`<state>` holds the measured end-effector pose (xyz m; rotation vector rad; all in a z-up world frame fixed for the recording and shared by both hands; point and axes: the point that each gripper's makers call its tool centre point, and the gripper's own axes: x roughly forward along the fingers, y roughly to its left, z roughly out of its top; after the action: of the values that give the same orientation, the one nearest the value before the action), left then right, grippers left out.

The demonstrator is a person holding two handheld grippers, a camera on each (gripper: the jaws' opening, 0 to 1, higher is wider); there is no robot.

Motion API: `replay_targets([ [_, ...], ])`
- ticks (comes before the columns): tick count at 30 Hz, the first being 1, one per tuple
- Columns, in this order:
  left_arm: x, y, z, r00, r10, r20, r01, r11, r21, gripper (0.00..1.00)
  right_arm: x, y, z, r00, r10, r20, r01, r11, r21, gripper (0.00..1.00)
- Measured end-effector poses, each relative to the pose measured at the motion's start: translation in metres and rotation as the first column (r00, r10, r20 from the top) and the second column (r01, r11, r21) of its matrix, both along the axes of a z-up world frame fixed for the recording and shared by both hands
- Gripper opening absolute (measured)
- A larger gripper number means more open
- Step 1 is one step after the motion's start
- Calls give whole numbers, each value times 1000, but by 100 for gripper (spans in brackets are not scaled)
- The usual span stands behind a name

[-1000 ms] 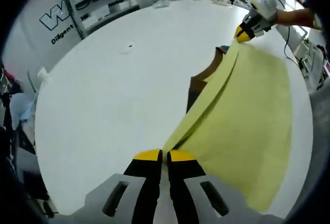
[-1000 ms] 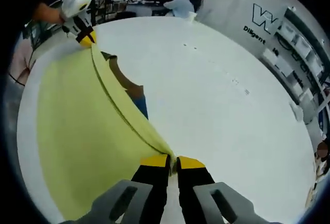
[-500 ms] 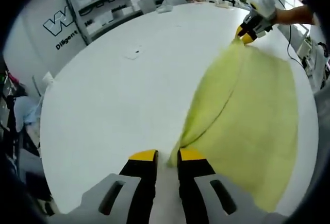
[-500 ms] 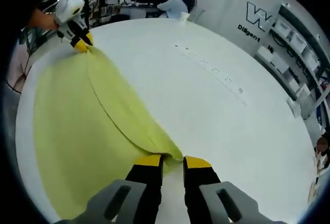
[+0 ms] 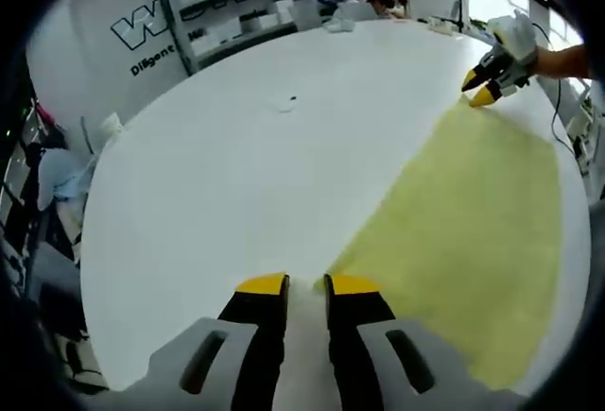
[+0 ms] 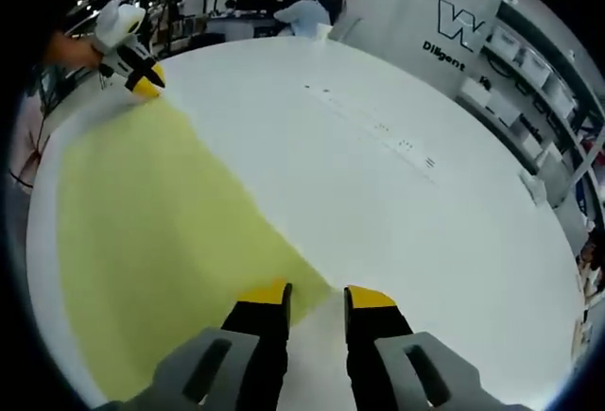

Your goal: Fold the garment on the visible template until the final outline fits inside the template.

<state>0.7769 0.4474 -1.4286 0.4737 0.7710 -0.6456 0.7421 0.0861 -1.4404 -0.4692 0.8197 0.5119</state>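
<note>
Yellow-green cloth garment (image 5: 473, 213) lies flat on the round white table (image 5: 236, 175), both my grippers released.
From my left gripper (image 5: 306, 285) I see its jaws parted at the near corner of the fabric, and my right gripper (image 5: 479, 91) far off at the opposite corner, a bare forearm (image 5: 564, 59) behind it, with grey shelving of white bins (image 5: 246, 0) beyond. From my right gripper (image 6: 317, 293), jaws likewise apart over the fabric's corner, I see the garment (image 6: 142, 213) spreading leftward, my left gripper (image 6: 142, 80) at its far corner, and a seated person in a light shirt (image 6: 304, 14) past the table's (image 6: 425, 222) edge.
</note>
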Motion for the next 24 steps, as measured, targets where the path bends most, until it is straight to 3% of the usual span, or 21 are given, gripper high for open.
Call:
replay_targets([
  [5,-6,-4,7,999,-21,30,21,1000,-3,21,-7,0,2,1000,4,9,-4,1000,5,18],
  [8,-8,-6,5,997,-67,49,66,998,16,24,-10,-1,3,1000,-6,23,6,1000,13,24],
  [11,-14,-6,4,997,-64,41,63,998,15,28,-12,0,7,999,-12,32,11,999,33,30],
  [13,-18,-9,5,997,-65,40,65,998,-6,29,-17,5,9,1000,-10,24,8,998,63,35],
  [15,-25,-20,9,996,-83,26,85,994,-75,34,-23,11,10,1000,8,16,-9,996,84,42],
  [20,-36,-27,15,994,-108,32,111,988,-112,44,-37,23,11,996,84,17,-85,994,72,51],
  [24,-46,-35,19,992,-129,10,128,977,-171,53,-45,33,14,993,119,9,-119,987,109,63],
])
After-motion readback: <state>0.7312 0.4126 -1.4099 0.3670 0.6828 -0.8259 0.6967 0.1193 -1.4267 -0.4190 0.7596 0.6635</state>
